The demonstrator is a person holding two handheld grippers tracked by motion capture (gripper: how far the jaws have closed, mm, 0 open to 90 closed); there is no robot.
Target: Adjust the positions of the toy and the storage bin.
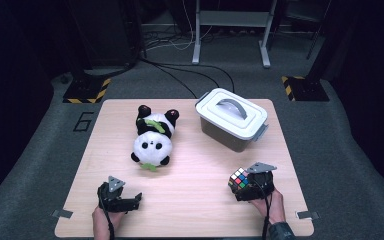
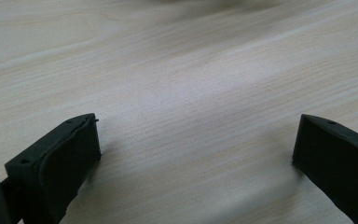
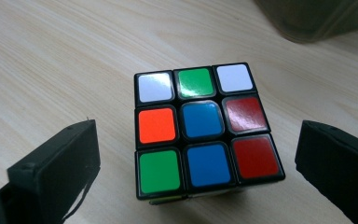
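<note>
A: What is the right gripper (image 3: pixel 198 163) working at?

B: A scrambled plastic puzzle cube with glossy coloured squares on a black frame (image 3: pixel 204 133). It sits on the pale wood-grain bench (image 1: pixel 195 200), lower right of the high view, between the two black jaws, which stand wide apart with a gap showing on either side of the cube. The top squares are smooth and catch the light: white, green, white along the far row.

A: And the left gripper (image 2: pixel 196 144)?

B: Spread open too, over bare, matte, finely lined bench top, lower left of the high view (image 1: pixel 122 200), close to the near edge.

A: What else is on the bench?

B: A soft, furry black-and-white plush panda with green leaves (image 1: pixel 153 137) lies left of centre. A hard rectangular grey plastic box with a white clip-on lid and curved handle (image 1: pixel 232 120) stands at the upper right, turned at an angle, its far corner near the bench's back edge.

A: Any open room?

B: A broad bare stretch lies between the two grippers, and the cube is well apart from the box.
</note>
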